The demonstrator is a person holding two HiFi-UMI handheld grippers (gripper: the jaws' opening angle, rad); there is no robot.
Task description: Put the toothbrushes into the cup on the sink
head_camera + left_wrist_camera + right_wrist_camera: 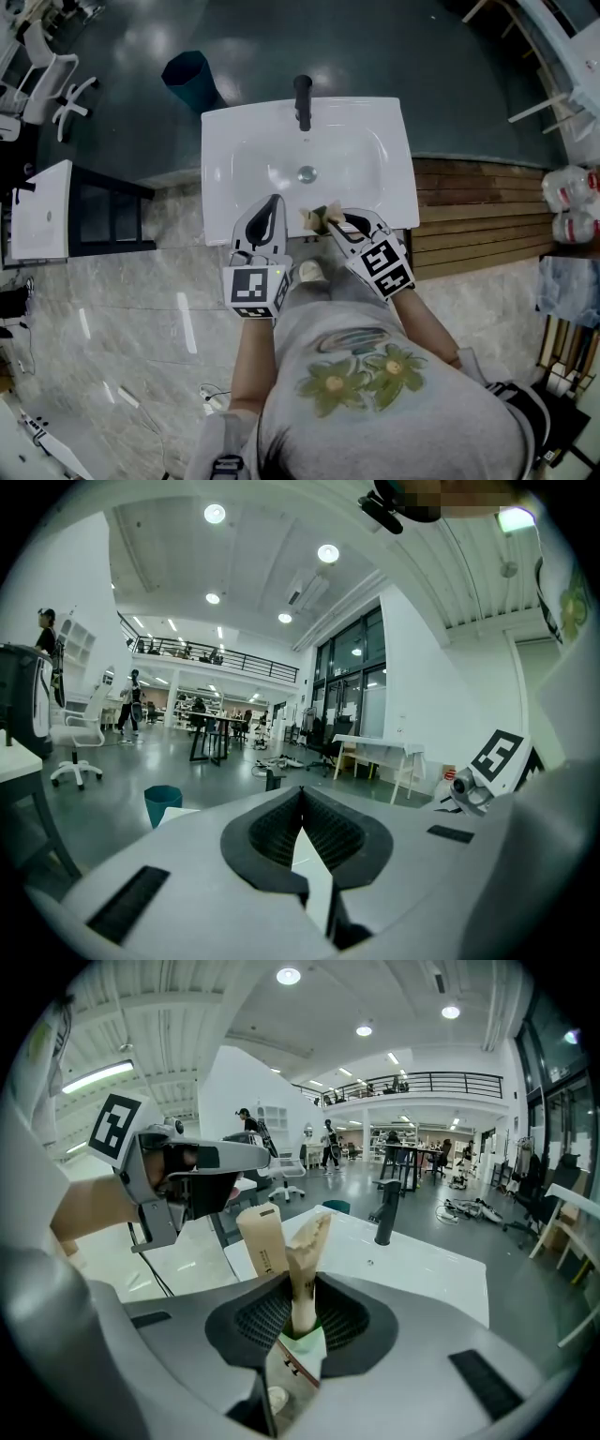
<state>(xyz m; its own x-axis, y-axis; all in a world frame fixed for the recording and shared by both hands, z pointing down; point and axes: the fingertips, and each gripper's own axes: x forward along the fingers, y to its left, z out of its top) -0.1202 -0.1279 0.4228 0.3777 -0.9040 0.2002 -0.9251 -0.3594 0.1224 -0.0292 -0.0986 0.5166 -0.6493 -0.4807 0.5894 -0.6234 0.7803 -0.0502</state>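
Clamped in right gripper (298, 1321): paper-wrapped toothbrushes (298, 1258), upright, near sink (246, 150) front edge. Alongside, left gripper (302, 832): closed tight, empty.

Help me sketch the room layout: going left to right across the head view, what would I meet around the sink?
White office chair → teal bin → black faucet → wooden slats

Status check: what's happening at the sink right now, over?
Left tool shut, empty. Right tool shut on two wrapped toothbrushes, over the sink front edge. No cup in view; nothing blocking.
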